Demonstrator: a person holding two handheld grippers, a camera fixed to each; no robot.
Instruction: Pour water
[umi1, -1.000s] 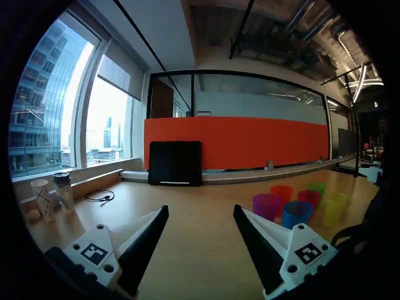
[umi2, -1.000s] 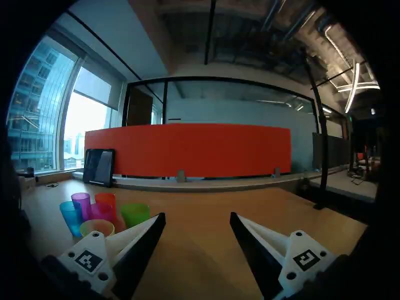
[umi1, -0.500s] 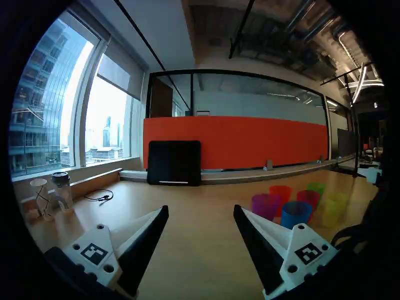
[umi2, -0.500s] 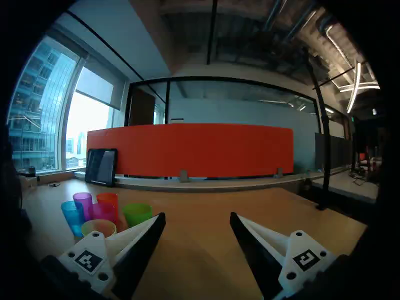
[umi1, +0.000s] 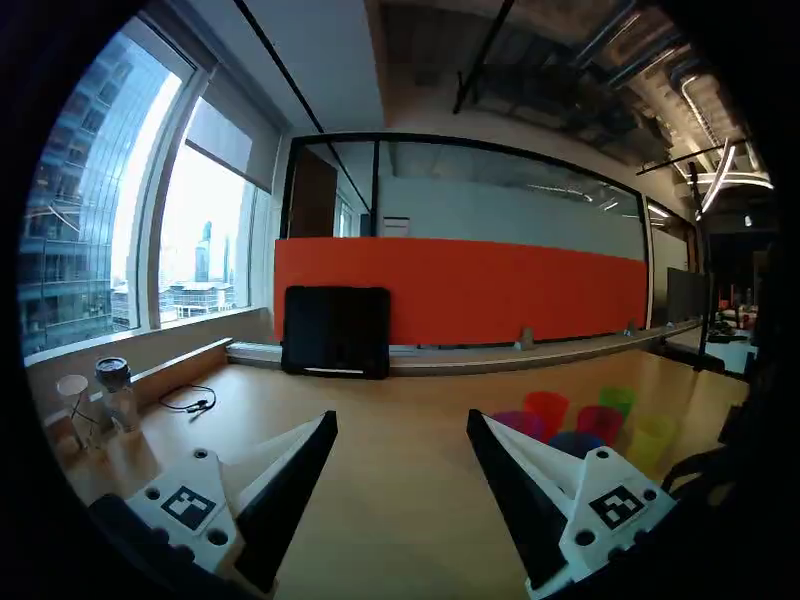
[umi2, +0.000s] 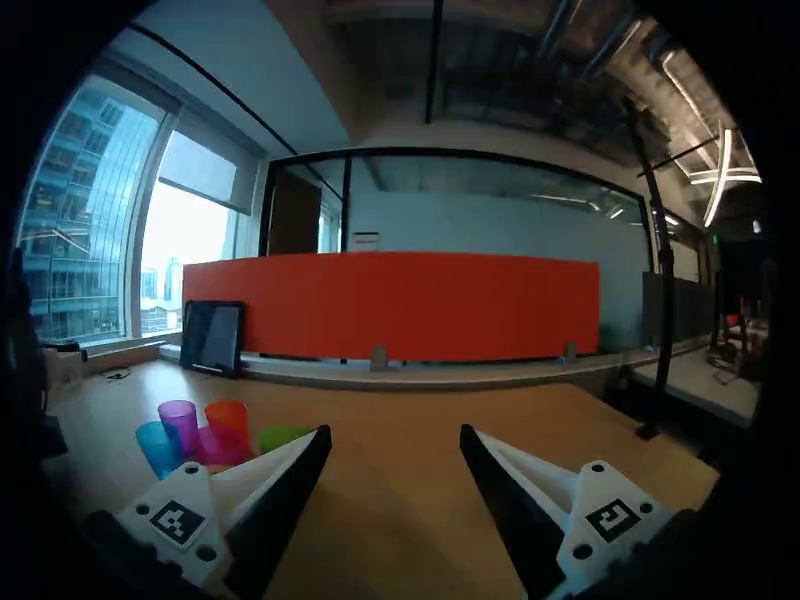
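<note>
Plastic cups (umi2: 205, 440) look light and squashy; I'd pinch one mid-wall, gently. Left gripper (umi1: 400, 415) and right gripper (umi2: 395, 430) both spread apart, empty, near the cups.

No readable text, numbers or brands. Black-and-white square pattern markers (umi1: 188, 506) sit on the white fingers of the left gripper (umi1: 401, 415) and the right gripper (umi2: 395, 430), in the lower corners of the frame: codes, not letters. Small white paper sign (umi2: 365, 240) on the glass partition wall (umi2: 480, 220), upper centre: too small to read.
</note>
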